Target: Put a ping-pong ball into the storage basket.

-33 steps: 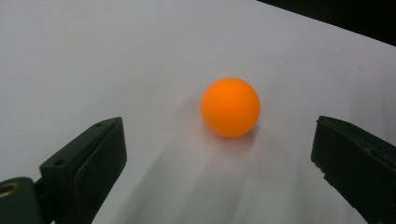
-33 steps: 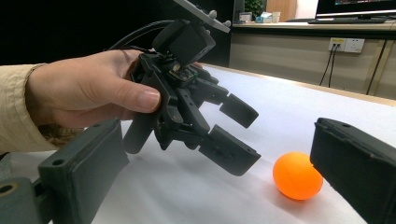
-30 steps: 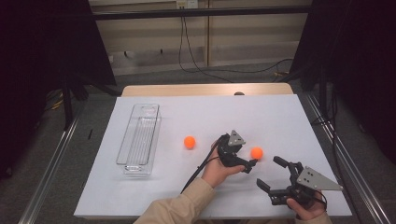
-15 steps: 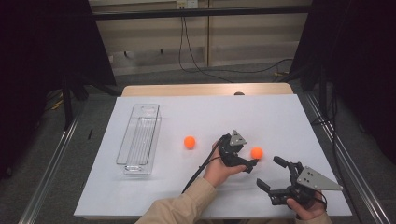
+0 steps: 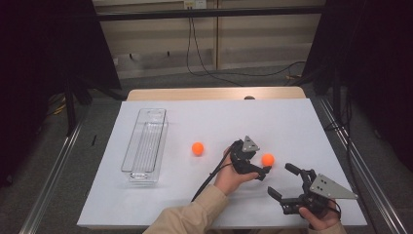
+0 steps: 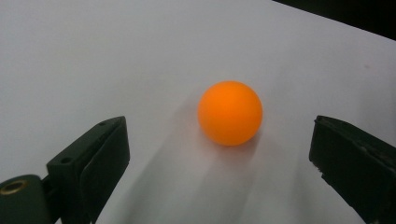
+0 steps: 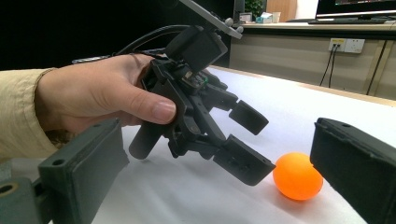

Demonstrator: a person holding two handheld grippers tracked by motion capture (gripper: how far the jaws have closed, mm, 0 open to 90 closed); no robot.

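Note:
Two orange balls lie on the white table. One ball (image 5: 197,148) rests alone left of centre. The other ball (image 5: 268,159) lies just in front of my left gripper (image 5: 263,164), which is open and low over the table. In the left gripper view this ball (image 6: 229,113) sits on the table slightly ahead of the two spread jaws of that gripper (image 6: 219,154), touching neither. My right gripper (image 5: 282,181) stands open near the front edge, empty. Looking out between the right gripper's (image 7: 219,161) own jaws, I see the left gripper (image 7: 252,140) and the ball (image 7: 298,176).
A clear plastic tray (image 5: 144,146) stands lengthwise on the left part of the white table (image 5: 292,122). A black cable (image 5: 207,180) trails from the left gripper toward the front edge. Dark curtains flank the table.

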